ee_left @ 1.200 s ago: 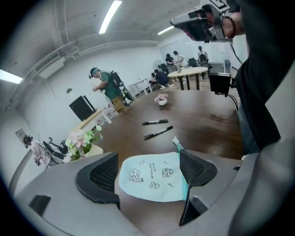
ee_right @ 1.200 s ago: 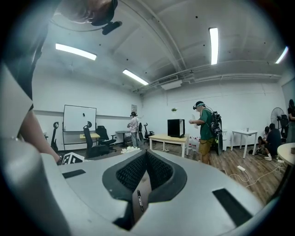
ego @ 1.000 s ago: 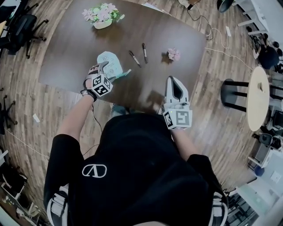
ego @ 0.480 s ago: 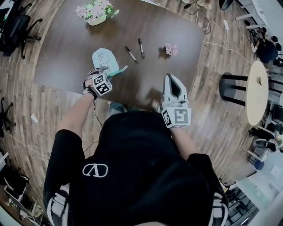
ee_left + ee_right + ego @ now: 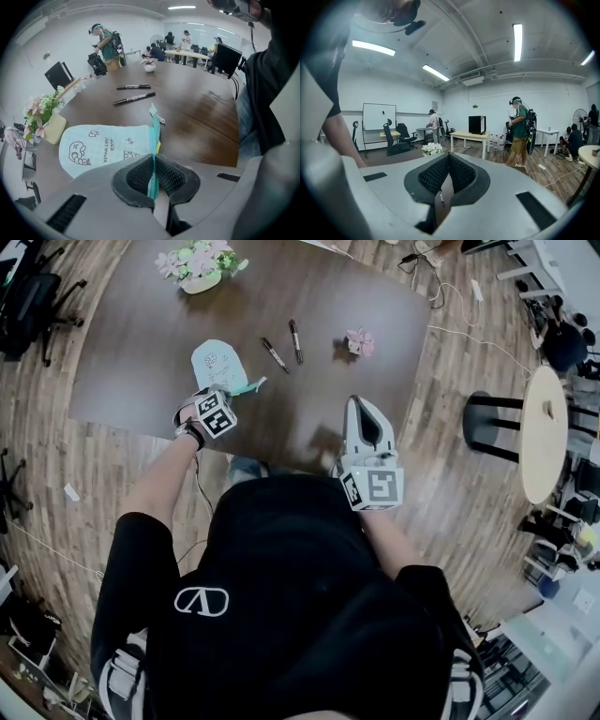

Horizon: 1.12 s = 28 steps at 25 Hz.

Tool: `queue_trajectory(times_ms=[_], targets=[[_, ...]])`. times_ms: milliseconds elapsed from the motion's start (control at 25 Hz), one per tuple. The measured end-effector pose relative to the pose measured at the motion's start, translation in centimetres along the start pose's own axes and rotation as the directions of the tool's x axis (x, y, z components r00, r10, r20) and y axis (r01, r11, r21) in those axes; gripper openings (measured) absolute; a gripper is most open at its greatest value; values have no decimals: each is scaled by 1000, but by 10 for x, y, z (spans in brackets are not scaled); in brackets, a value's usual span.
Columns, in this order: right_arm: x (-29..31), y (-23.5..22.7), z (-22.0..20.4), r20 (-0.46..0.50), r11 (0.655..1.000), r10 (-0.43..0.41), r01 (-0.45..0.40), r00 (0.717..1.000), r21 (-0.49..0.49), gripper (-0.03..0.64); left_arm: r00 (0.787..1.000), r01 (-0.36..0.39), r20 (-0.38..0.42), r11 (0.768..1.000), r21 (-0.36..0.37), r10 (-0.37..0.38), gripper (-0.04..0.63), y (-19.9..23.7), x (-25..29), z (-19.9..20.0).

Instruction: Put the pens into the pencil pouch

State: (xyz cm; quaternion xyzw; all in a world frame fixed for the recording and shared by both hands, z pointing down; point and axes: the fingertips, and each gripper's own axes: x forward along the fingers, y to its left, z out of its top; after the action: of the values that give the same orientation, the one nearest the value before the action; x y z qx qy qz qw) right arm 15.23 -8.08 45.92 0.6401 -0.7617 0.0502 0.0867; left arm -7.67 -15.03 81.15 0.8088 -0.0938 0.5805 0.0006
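Dark wooden table [image 5: 131,352], pale blue pencil pouch [image 5: 214,362] near its front edge, black pen [image 5: 274,354] just beside second black pen [image 5: 295,340], potted flowers [image 5: 197,263] far left, small pink flower [image 5: 359,341] right.

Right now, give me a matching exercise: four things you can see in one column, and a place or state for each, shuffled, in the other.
1. left tool
2. right tool
3. pens
4. potted flowers

A. lying side by side, loose
B. shut, holding nothing
C. far left corner of the table
D. shut on the pencil pouch's zip edge

Pairs: 1-D, 2-B, 3-A, 4-C.
The left tool's jaws have just closed on that edge.
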Motion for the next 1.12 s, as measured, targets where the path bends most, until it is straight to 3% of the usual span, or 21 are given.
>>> queue_trajectory(times_ms=[240, 400, 520, 680, 800, 920, 1000, 1120], targets=[[-2, 0, 3, 15, 1000, 1, -1, 1000, 5, -2, 998, 27, 52, 993, -114, -21, 15, 9, -18, 12], [-2, -3, 7, 30, 1000, 1, -2, 1000, 14, -2, 992, 33, 127, 970, -240, -2, 15, 26, -42, 24], [0, -5, 12, 45, 1000, 2, -3, 999, 23, -2, 977, 26, 208, 954, -297, 39, 15, 44, -70, 40], [-1, -7, 15, 61, 999, 0, -2, 998, 38, -2, 943, 42, 323, 931, -362, 83, 15, 58, -112, 67], [0, -9, 17, 70, 999, -2, -2, 998, 48, -2, 902, 78, 415, 899, -430, 121, 15, 65, -150, 86], [2, -11, 18, 80, 998, -4, 0, 997, 58, -2, 843, 123, 512, 868, -482, 164, 15, 68, -188, 105], [2, -13, 20, 85, 998, -7, 2, 996, 63, -2, 794, 151, 574, 850, -504, 199, 15, 64, -212, 119], [2, -15, 21, 90, 997, -12, 6, 996, 73, -2, 702, 213, 662, 808, -549, 264, 15, 56, -249, 136]])
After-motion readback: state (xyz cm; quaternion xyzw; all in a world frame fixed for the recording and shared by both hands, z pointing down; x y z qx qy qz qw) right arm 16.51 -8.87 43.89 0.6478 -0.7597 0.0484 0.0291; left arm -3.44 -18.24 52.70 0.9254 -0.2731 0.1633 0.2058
